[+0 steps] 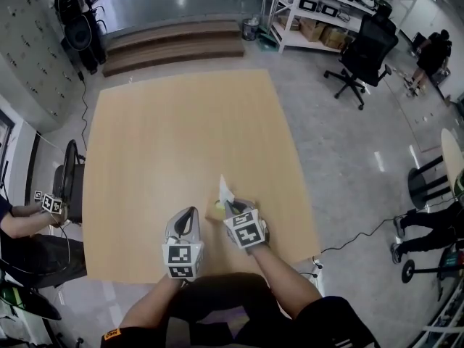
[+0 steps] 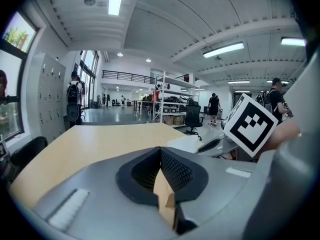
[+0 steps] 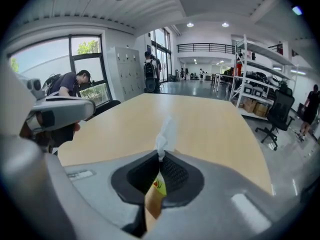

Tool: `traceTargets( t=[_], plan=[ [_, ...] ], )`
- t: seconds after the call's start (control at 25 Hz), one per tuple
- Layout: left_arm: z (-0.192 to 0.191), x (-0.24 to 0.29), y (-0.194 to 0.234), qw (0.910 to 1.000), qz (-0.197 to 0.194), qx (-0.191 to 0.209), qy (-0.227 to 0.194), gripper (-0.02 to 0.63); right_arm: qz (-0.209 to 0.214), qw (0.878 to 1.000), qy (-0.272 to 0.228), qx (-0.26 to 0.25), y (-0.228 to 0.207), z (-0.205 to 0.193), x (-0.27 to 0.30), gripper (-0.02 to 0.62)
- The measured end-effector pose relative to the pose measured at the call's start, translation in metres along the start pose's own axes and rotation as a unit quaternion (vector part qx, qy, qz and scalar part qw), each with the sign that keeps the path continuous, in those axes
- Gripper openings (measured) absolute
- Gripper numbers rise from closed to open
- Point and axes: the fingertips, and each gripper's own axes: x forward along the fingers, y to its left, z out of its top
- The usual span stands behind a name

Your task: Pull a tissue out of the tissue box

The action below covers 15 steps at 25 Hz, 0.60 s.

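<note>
A small brown tissue box (image 1: pixel 214 210) sits near the front edge of the wooden table (image 1: pixel 181 136). A white tissue (image 1: pixel 225 190) stands up out of it. My right gripper (image 1: pixel 230 207) is at the box's top and is shut on the tissue. In the right gripper view the tissue (image 3: pixel 164 134) sticks up past the closed tips of the right gripper (image 3: pixel 161 156), and the box (image 3: pixel 154 201) shows below through the gap. My left gripper (image 1: pixel 190 212) hovers just left of the box, jaws shut and empty. In the left gripper view the left gripper (image 2: pixel 160 151) points across the bare table.
A black office chair (image 1: pixel 362 53) and white shelving (image 1: pixel 319 13) stand beyond the table's far right corner. Wooden steps (image 1: pixel 174 42) lie behind the table. A seated person (image 1: pixel 29 223) is at the left edge, and a black stool (image 1: pixel 428 183) at the right.
</note>
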Motion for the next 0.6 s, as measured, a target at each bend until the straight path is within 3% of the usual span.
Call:
traceTargets(
  t=[0.36, 0.6],
  plan=[
    [0.004, -0.02, -0.003, 0.9996, -0.021, 0.001, -0.02, 0.018, -0.037, 0.994, -0.097, 0.037, -0.001, 0.024, -0.071, -0.003],
    [-0.011, -0.044, -0.015, 0.999, -0.035, 0.006, -0.029, 0.018, -0.061, 0.989, -0.132, 0.034, 0.015, 0.007, -0.106, -0.003]
  ],
)
